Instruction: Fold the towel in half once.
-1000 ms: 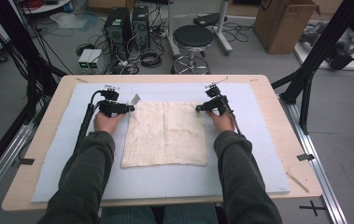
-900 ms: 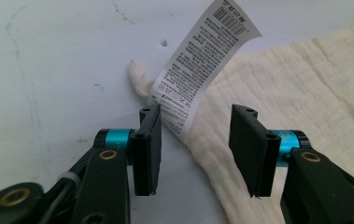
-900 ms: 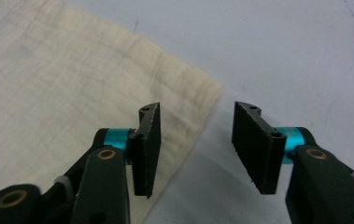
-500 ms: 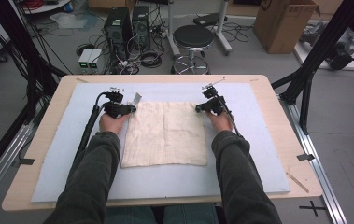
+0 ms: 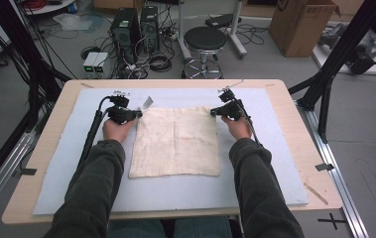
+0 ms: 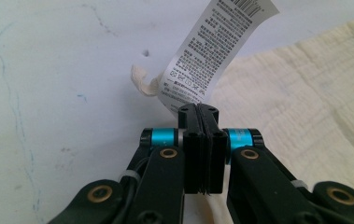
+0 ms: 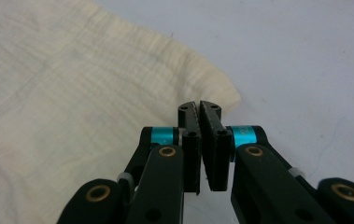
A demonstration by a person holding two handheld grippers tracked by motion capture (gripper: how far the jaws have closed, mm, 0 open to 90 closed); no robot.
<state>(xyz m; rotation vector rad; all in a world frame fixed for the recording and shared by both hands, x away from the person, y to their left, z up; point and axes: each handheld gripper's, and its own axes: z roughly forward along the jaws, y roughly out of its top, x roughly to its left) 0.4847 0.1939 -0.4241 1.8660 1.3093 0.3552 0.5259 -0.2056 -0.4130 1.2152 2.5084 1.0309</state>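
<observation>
On the table's pale blue mat lies a square cream cloth, spread flat. Left claw has just closed, pinching the cloth's far left corner beside its paper tag; right claw, also just closed, pinches the far right corner

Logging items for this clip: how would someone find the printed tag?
On the pale blue mat lies a square cream cloth. At its far left corner, beside the left gripper, a white care label with small black print and a barcode sticks out, unlike the plain corners.
</observation>
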